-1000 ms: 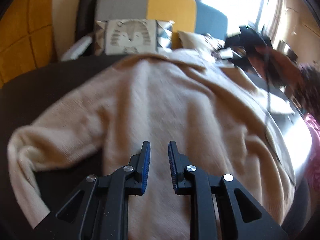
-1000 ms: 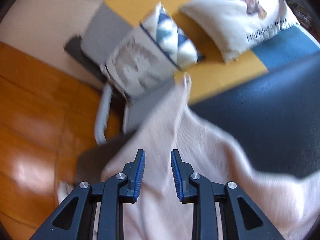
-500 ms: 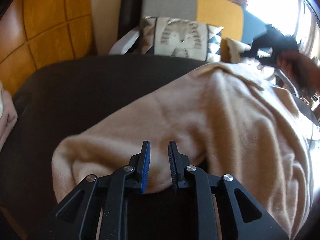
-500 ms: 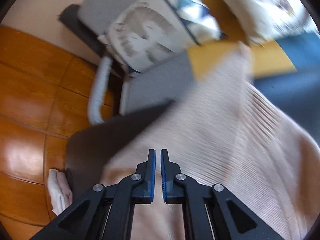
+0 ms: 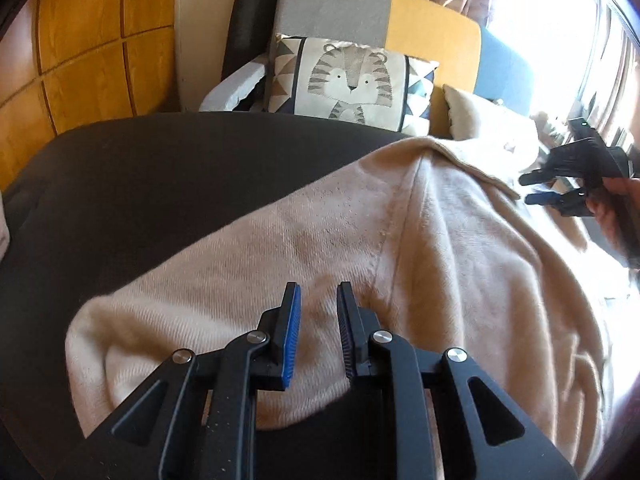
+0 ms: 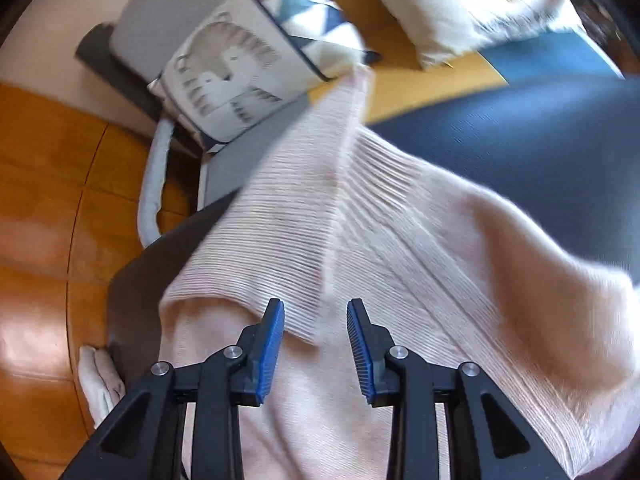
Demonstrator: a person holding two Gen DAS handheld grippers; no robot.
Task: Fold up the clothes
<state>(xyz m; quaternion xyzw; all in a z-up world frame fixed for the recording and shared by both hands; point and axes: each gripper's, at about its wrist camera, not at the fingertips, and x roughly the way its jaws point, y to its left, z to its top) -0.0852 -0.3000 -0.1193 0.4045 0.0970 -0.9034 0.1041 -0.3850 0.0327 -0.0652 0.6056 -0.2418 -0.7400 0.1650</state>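
Observation:
A cream knit sweater [image 5: 420, 248] lies spread on a dark round table [image 5: 160, 176]. My left gripper [image 5: 318, 300] is open and empty, low over the sweater's sleeve near the armpit seam. My right gripper [image 6: 316, 314] is open and empty above the sweater's ribbed hem [image 6: 304, 232], which lies folded over the body. The right gripper also shows in the left wrist view [image 5: 560, 188] at the sweater's far right side, held by a hand.
A sofa with grey, yellow and blue panels [image 5: 432, 28] stands behind the table, with a tiger cushion [image 5: 352, 80] and a cream cushion [image 6: 460, 12]. A wooden floor [image 6: 36, 208] lies beside the table. A folded pale cloth [image 6: 98, 376] sits at the table's edge.
My right gripper, shut on the sweater's hem half a second ago, has opened and let it go. My left gripper has swung left over the sleeve and stayed open.

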